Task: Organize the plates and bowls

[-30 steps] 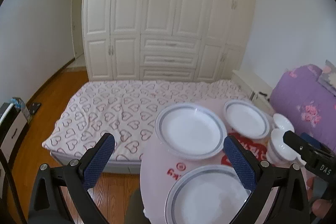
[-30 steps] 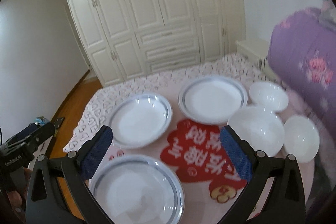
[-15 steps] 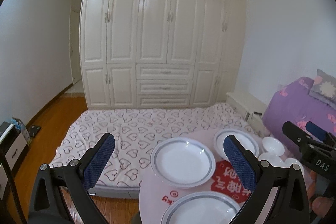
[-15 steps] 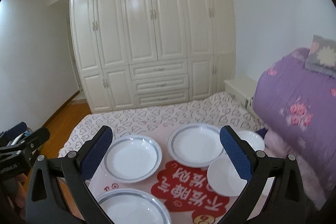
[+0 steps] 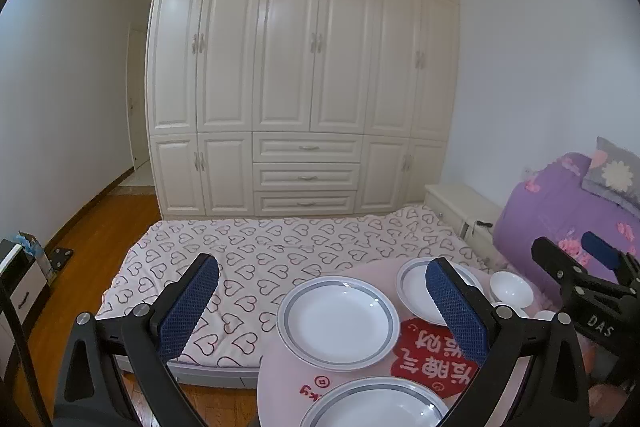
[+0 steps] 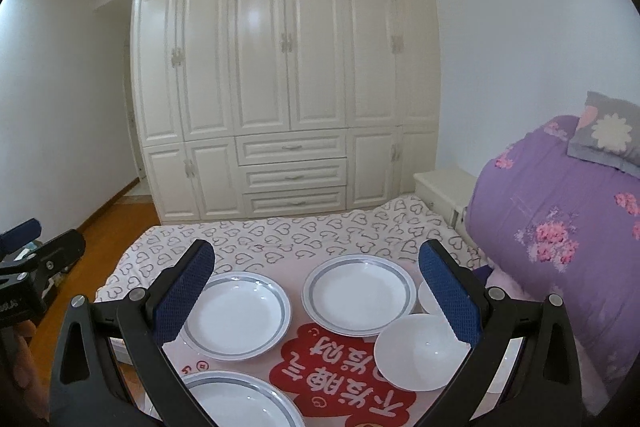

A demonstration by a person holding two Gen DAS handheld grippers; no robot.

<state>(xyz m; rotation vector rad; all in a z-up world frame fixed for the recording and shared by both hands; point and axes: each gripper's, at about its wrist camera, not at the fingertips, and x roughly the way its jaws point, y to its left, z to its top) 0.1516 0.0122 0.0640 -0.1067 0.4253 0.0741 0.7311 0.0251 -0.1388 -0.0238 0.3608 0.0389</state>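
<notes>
Three white plates with grey rims lie on a round pink table [image 6: 296, 311]: a left plate [image 6: 236, 315] [image 5: 338, 321], a far plate [image 6: 358, 293] [image 5: 416, 287] and a near plate [image 6: 232, 407] [image 5: 372, 407]. White bowls sit to the right: a large bowl [image 6: 416, 351] and a smaller bowl [image 6: 427, 297] [image 5: 511, 289]. My left gripper [image 5: 320, 307] is open, raised above the table's left edge. My right gripper [image 6: 316, 297] is open too, above the plates, holding nothing.
A red sticker with white characters [image 6: 340, 375] covers the table's middle. Behind the table is a bed with a heart-print sheet [image 5: 272, 255]. A purple quilt [image 6: 560, 227] is at the right, a white wardrobe [image 5: 300, 87] at the back, wooden floor [image 5: 100, 223] at the left.
Both grippers have lifted and tilted up, so the plates and bowls now sit lower and smaller in view. Both stay open. Nothing on the table has moved.
</notes>
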